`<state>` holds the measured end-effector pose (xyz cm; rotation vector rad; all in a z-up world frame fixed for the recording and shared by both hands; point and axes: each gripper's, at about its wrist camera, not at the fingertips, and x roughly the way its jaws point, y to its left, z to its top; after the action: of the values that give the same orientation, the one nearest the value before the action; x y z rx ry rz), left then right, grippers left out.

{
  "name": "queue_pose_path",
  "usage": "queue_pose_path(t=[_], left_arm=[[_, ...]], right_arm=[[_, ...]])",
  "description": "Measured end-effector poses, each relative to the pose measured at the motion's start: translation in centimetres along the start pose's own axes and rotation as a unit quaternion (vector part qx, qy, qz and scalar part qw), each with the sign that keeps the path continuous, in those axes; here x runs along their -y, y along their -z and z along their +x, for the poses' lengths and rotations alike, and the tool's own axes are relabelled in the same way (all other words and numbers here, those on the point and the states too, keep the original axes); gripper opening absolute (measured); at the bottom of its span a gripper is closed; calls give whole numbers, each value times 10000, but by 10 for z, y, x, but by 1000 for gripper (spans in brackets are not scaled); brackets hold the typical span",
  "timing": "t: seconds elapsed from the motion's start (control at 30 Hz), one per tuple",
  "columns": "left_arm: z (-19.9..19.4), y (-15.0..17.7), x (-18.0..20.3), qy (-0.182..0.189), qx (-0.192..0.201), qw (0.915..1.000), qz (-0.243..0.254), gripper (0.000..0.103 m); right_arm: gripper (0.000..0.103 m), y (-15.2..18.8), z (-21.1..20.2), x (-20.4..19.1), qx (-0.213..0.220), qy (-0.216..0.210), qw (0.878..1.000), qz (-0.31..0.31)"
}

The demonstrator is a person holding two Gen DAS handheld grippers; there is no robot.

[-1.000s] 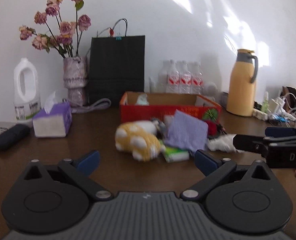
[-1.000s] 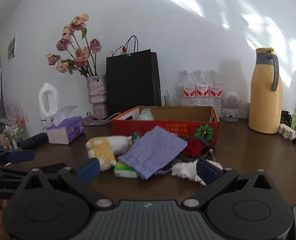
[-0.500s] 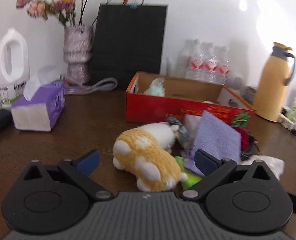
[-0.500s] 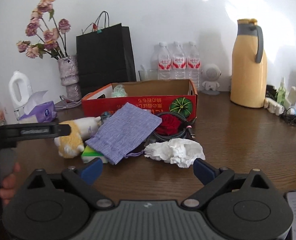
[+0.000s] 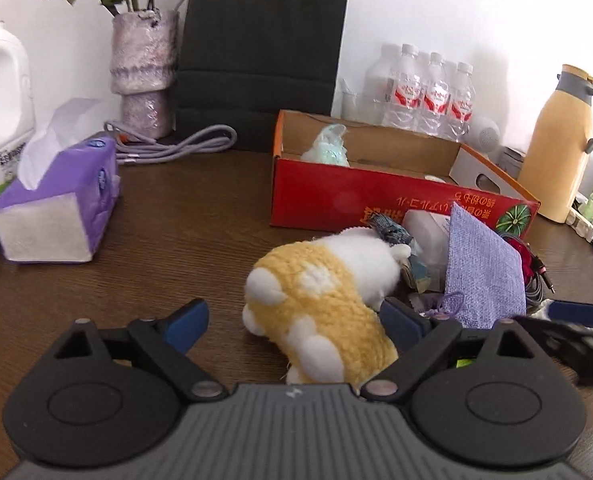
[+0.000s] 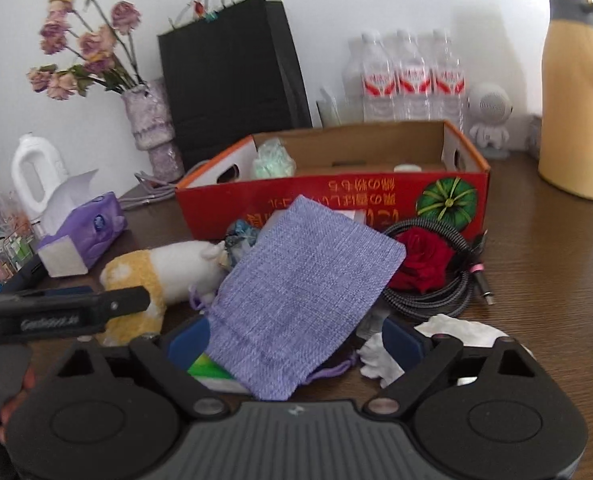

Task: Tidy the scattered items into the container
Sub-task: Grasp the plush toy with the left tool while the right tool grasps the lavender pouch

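Note:
A yellow and white plush toy lies on the brown table in front of the red cardboard box. My left gripper straddles its rear end. The jaws are closing, and the left pad still stands clear of the plush. In the right wrist view a purple cloth pouch lies tilted on the pile. My right gripper has the pouch's near end between its closing jaws, not pressed. The box holds a pale green item.
A red rose, a braided cable, crumpled white tissue and a green sponge lie by the pouch. A purple tissue box, vase, black bag, water bottles and yellow flask ring the table.
Both grippers have moved in on the pile. The plush now sits between the left jaws and the pouch between the right jaws. Both pairs of jaws have narrowed a little.

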<state>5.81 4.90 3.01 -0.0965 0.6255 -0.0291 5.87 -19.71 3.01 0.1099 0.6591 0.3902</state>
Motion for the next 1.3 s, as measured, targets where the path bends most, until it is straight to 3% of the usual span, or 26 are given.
queue_pose_path(t=[0.07,0.13,0.17,0.2,0.27,0.5,0.6,0.73,0.87,0.97,1.07,1.13,1.2,1.27,1.3], left_arm=[[5,-1,1,131,-82,9999,-5,68],[6,-1,2,166,-26,9999,-35,56],[5,-1,2,180,-2,9998,-28,50],[4,-1,2,176,30,9998,-40,46],[0,0,1,133,76,9998,-100,45],[-43,5,-2,-22,508,9979,-409,44],[-68,6,-2,-45,705,9965,-455,44],[-98,19,1,-20,800,9957,-471,44],[-119,42,8,161,720,9958,-536,44],[-127,57,15,281,559,9968,-498,44],[-128,66,21,340,434,9976,-426,44],[-131,68,22,332,446,9976,-411,44],[-134,70,23,297,492,9976,-378,44],[-134,71,23,240,495,9979,-339,45],[-133,72,22,215,471,9981,-334,45]], right_arm=[[77,-5,15,4,-155,62,9997,186],[63,-6,25,6,-190,58,9995,248],[48,-6,27,5,-190,64,9996,188],[25,-7,27,3,-176,87,9998,94],[5,-7,24,0,-118,186,9998,-13],[4,-13,-27,-12,644,260,9970,-339],[4,-14,-57,-13,964,290,9941,-395],[3,-2,-95,-5,1072,320,9930,-385],[3,25,-124,-1,941,345,9941,-405],[4,49,-135,-12,573,242,9949,-788],[15,71,-138,-27,258,-37,9931,-1145],[33,78,-146,-36,262,-293,9901,-1350],[66,78,-156,-39,500,-352,9884,-1390],[81,74,-158,-34,615,-331,9889,-1312],[82,73,-153,-30,583,-233,9893,-1318]])
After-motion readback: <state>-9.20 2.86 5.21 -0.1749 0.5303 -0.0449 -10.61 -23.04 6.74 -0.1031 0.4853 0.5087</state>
